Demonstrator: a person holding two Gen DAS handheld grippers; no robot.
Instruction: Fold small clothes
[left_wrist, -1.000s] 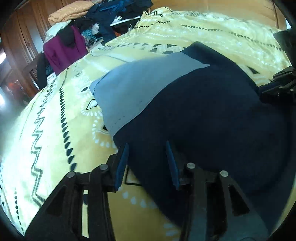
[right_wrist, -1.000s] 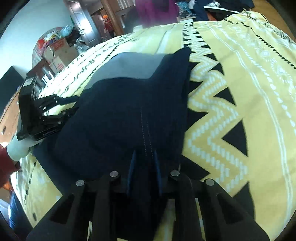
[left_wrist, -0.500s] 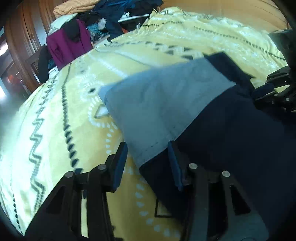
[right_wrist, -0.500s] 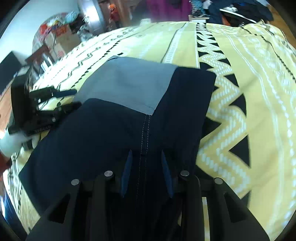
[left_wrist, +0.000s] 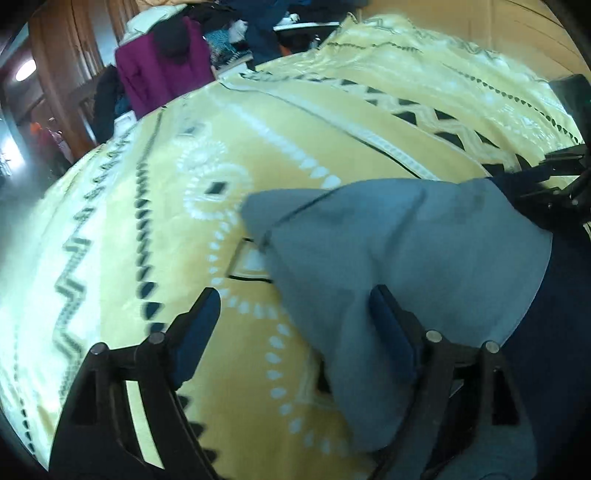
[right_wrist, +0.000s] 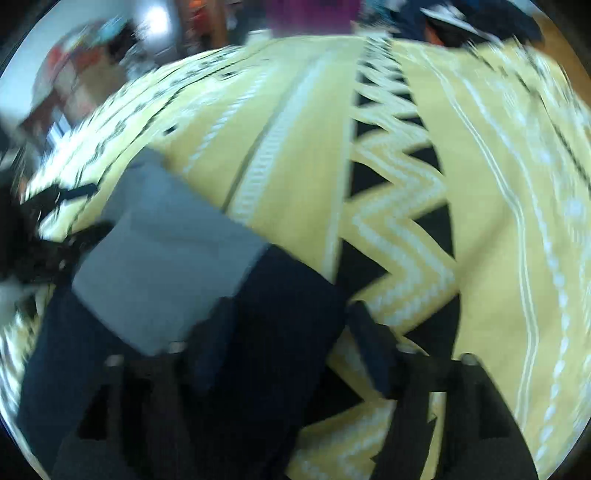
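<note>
Garment (left_wrist: 424, 251): lay on the bedspread (left_wrist: 155, 206) covering the bed. Left tool (left_wrist: 295, 314): at the garment's left edge, jaws opening, cloth between them. Right tool (right_wrist: 288, 325): at the garment's right edge, jaws opening, cloth between them. Heap of clothes (left_wrist: 166, 70): behind the bed, at its far end.

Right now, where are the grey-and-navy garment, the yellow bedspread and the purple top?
grey-and-navy garment (left_wrist: 424, 243): left wrist view, grey panel.
yellow bedspread (left_wrist: 110, 229): left wrist view, bare patterned area.
purple top (left_wrist: 162, 70): left wrist view, its front.
</note>
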